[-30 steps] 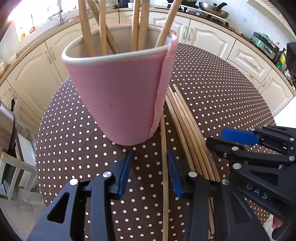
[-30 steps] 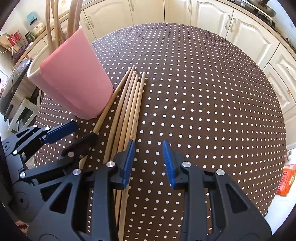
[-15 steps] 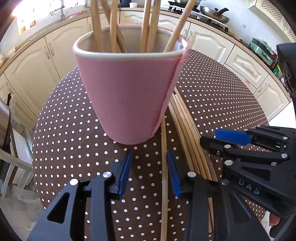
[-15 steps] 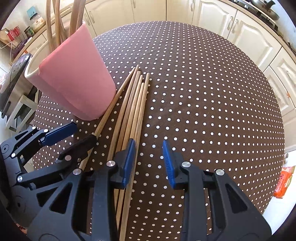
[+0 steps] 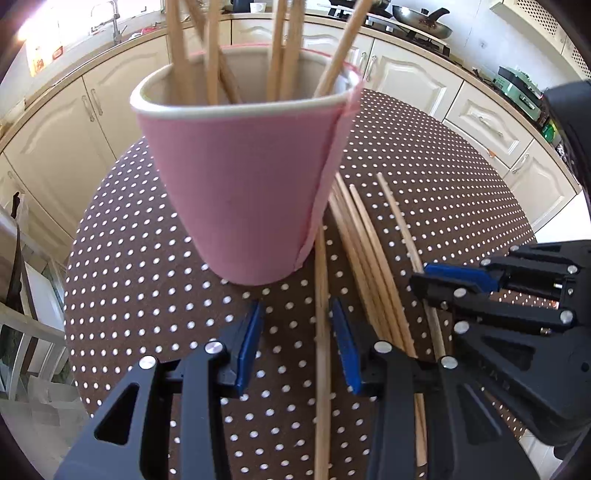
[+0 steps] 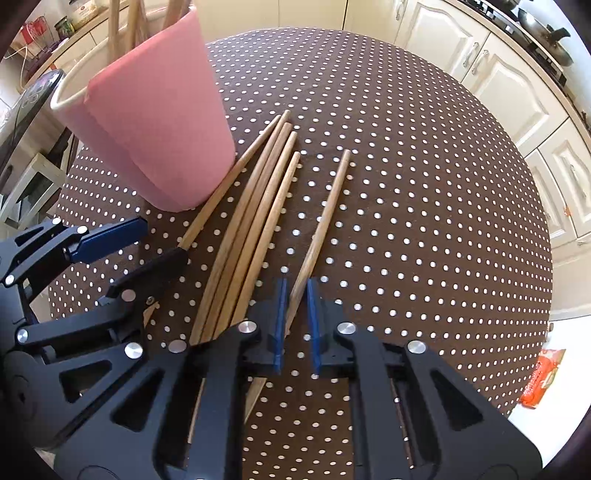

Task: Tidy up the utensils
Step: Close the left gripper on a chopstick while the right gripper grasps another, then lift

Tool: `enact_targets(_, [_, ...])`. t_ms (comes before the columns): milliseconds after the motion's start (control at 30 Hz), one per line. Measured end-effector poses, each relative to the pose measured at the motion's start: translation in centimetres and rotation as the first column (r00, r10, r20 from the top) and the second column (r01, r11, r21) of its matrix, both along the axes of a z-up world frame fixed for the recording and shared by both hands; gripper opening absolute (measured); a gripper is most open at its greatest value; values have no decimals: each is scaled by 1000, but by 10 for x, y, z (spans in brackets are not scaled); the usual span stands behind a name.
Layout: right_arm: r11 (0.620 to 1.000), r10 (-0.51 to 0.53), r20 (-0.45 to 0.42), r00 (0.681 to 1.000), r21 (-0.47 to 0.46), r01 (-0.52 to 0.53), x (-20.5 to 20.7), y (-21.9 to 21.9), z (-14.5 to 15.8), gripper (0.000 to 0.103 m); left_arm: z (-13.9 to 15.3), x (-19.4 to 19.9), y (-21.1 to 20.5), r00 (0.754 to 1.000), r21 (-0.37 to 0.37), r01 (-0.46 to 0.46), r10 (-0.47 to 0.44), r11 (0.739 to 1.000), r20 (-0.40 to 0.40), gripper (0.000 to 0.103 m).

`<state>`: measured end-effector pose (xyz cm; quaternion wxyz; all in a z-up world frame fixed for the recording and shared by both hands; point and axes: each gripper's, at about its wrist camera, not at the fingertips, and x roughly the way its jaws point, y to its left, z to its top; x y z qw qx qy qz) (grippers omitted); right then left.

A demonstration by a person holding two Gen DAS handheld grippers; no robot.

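A pink cup (image 5: 243,184) holds several wooden chopsticks (image 5: 210,55) upright; it also shows in the right wrist view (image 6: 155,122). Several loose chopsticks (image 6: 255,221) lie on the dotted table beside the cup. My right gripper (image 6: 295,317) has closed on one chopstick (image 6: 325,221) set apart from the bunch. My left gripper (image 5: 295,343) is open just in front of the cup, with one chopstick (image 5: 322,332) lying on the table between its fingers. The right gripper shows at the right of the left wrist view (image 5: 436,280).
The round brown table with white dots (image 6: 406,184) is ringed by cream kitchen cabinets (image 5: 480,110). A pan (image 5: 421,18) sits on the stove behind. An orange packet (image 6: 543,376) lies on the floor at the right.
My right gripper has closed on one chopstick and pulled it away to the right of the bunch. The left gripper has stayed open near the cup.
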<state>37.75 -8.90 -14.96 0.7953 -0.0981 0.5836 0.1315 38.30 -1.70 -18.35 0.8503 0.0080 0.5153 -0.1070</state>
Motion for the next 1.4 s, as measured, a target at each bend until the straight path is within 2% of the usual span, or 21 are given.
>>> enact_targets(100, [1000, 4, -19, 1000, 15, -4, 1, -15, 2, 6, 2, 6, -10, 1000, 19, 25, -24, 1000, -8, 38])
enact_targets(233, [999, 3, -42, 999, 49, -1, 0, -30, 4, 6, 3, 13, -20, 999, 42, 37, -36, 998, -21, 37])
enact_targets(333, [999, 4, -43, 999, 55, -2, -1, -42, 4, 6, 3, 14, -22, 1000, 83, 27, -27, 996, -11, 10])
enact_targets(367, [998, 3, -43, 999, 59, -1, -1, -43, 4, 6, 3, 15, -21, 1000, 74, 28, -27, 997, -13, 7])
enact_targets(500, [997, -9, -35, 999, 79, 12, -6, -57, 8, 6, 2, 14, -25, 999, 71, 36, -36, 997, -11, 7])
enact_targets(600, [995, -25, -13, 1000, 98, 26, -15, -67, 10, 6, 2, 3, -23, 999, 16, 45, -45, 999, -2, 6])
enact_targets(667, [991, -37, 7, 999, 129, 36, -22, -80, 9, 6, 5, -10, -26, 998, -9, 62, -61, 998, 27, 6])
enact_targets(833, [978, -73, 81, 994, 201, 56, -38, -102, 32, 6, 27, -35, -28, 987, -71, 103, -93, 992, 132, 6])
enact_targets(1033, [952, -123, 192, 974, 300, 61, -62, -127, 67, 6, 65, -68, -28, 949, -122, 142, -100, 982, 299, 6])
enact_targets(1200, [937, -135, 276, 952, 348, 32, -81, -132, 94, 6, 90, -95, -23, 899, -150, 169, -91, 974, 428, 6])
enact_targets(1400, [920, -155, 370, 916, 391, -2, -103, -131, 125, 6, 111, -119, -20, 841, -214, 202, -56, 956, 539, 6])
